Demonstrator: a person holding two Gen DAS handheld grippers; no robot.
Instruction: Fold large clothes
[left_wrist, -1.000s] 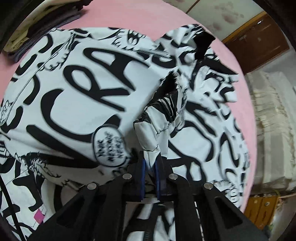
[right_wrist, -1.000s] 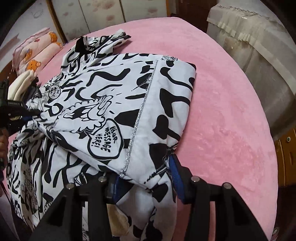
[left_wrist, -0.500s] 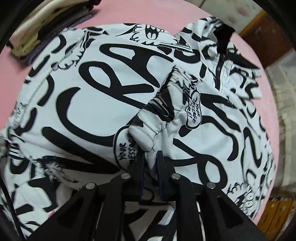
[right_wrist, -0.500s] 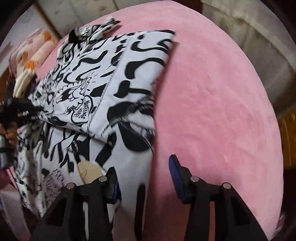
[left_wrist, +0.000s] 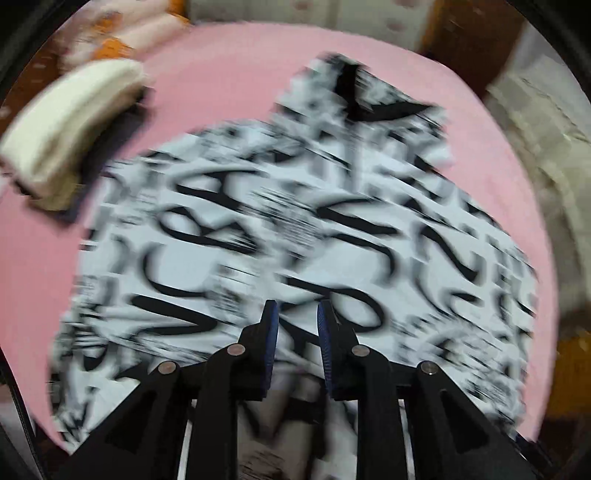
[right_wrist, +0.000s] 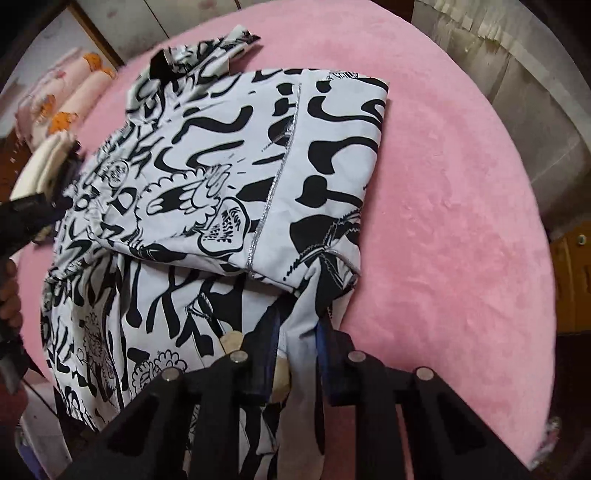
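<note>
Now the right gripper (right_wrist: 297, 336) pinches the printed garment (right_wrist: 221, 177) at its near hem on the pink bed (right_wrist: 461, 206); lift evenly toward the collar (right_wrist: 162, 64) (left gripper (left_wrist: 293, 317) parted, empty).

On the black-and-white printed garment (right_wrist: 229, 177), right wrist view, a black speech-bubble (right_wrist: 225, 230) just left of the silver seam reads "YOUR MESSAGE HERE!", tilted toward 4 o'clock. A second small round bubble (right_wrist: 116, 171) at 10 o'clock from it carries lettering too small to read. In the left wrist view the print is motion-blurred, nothing legible
</note>
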